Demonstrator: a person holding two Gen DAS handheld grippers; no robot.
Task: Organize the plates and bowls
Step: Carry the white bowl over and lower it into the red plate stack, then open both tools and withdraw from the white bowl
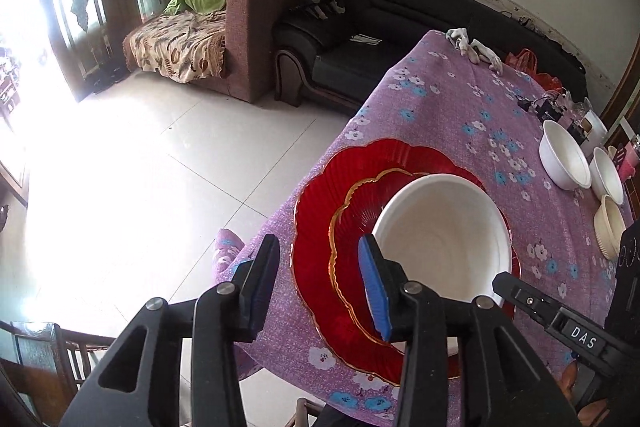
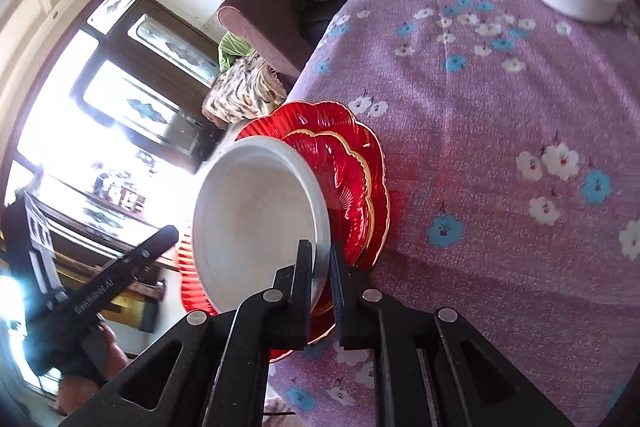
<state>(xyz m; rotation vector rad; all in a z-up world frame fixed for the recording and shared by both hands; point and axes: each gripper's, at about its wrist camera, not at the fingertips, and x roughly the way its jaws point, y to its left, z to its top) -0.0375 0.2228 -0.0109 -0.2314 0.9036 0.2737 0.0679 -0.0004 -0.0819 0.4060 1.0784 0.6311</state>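
Note:
A white bowl (image 1: 444, 239) sits on a small gold-rimmed red plate (image 1: 352, 227), which is stacked on a larger red plate (image 1: 320, 211) near the table's left edge. My left gripper (image 1: 318, 291) is open with nothing between its fingers; its blue-padded right finger (image 1: 374, 287) stands just outside the bowl's near-left rim. In the right wrist view my right gripper (image 2: 322, 267) is shut on the near rim of the white bowl (image 2: 256, 219), one finger inside and one outside. The red plates (image 2: 352, 179) lie beneath it.
The table wears a purple flowered cloth (image 1: 440, 107). Two more white bowls (image 1: 564, 155) (image 1: 608, 175) and a cream bowl (image 1: 608, 227) stand at the right, with small clutter behind them. A rag (image 1: 476, 47) lies at the far end. Tiled floor, an armchair and a sofa lie beyond.

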